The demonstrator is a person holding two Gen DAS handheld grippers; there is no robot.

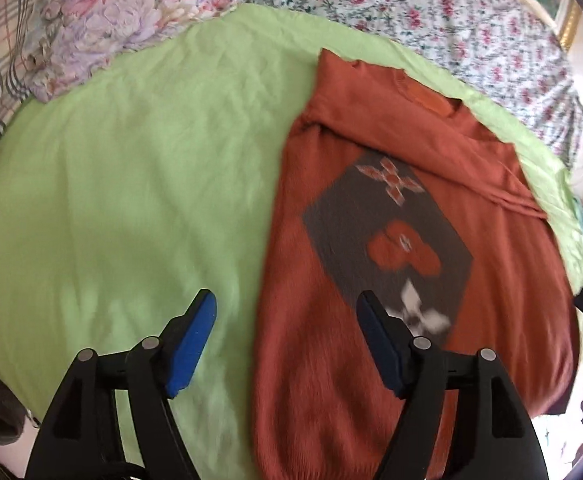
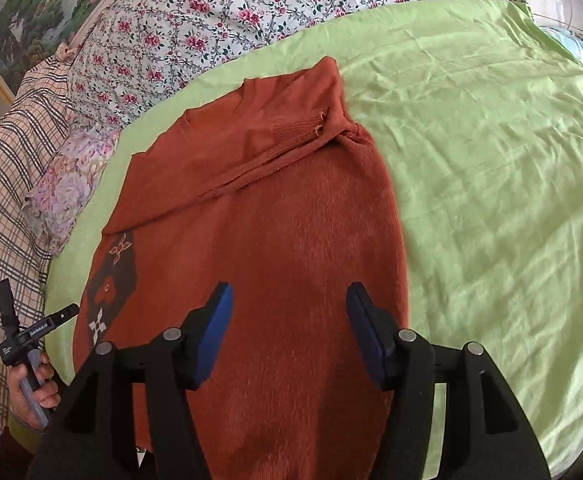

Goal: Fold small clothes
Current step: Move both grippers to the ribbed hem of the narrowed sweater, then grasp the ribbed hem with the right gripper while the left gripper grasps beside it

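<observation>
While both grippers hover, nothing sits between their pads.
Sweater: rust-orange knit sweater (image 2: 275,216) lies flat on the green sheet (image 1: 123,168), sleeves folded across the chest, grey patterned patch (image 1: 387,236) showing.
Left gripper (image 1: 287,320): jaws wide apart, empty, over the sweater's edge.
Right gripper (image 2: 289,308): jaws apart, empty, above the sweater's body.
Backdrop: floral quilt (image 2: 251,4) beyond the sheet.
</observation>
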